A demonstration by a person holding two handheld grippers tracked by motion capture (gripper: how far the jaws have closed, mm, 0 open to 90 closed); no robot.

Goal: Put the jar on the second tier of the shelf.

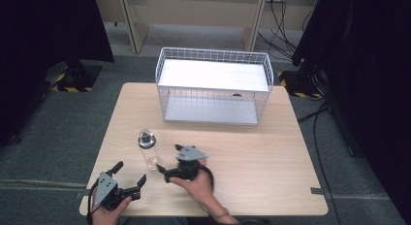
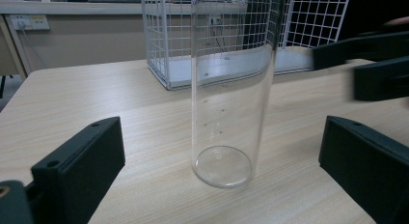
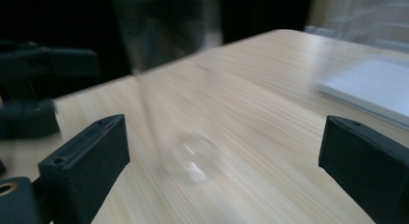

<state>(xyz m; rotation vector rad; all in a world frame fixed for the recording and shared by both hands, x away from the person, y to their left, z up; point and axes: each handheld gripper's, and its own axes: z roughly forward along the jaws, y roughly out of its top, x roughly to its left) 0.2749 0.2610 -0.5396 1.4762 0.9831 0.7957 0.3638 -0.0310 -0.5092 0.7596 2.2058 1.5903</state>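
A grey carpeted floor [image 1: 58,133] runs under a pale wooden table [image 1: 271,171], with dark curtains at both sides and a beige wall with sockets behind.

I place everything by the white wire basket [image 1: 213,84], the biggest thing on the table, which stands at the far edge, its open side toward me and a white shelf across its middle. In my left gripper view its mesh [image 2: 159,40] rises behind the glass.

On my side of the basket, well apart from it and off toward its left corner, stands the clear glass bottle [image 1: 149,150], upright on the bare wood and touching nothing. In my left gripper view it stands straight ahead [image 2: 231,89], between my jaws but farther out than their tips; in my right gripper view it is a blurred column [image 3: 169,89] left of centre, beyond the tips as well.

My right gripper [image 1: 165,172] sits nearer me than the basket, just beside the bottle's base on its right, my hand [image 1: 198,181] wrapped round it, jaws spread wide with nothing between the pads.

My left gripper [image 1: 130,172] is nearest me of all, at the table's near edge, below and left of the bottle, jaws likewise wide apart and gripping nothing.
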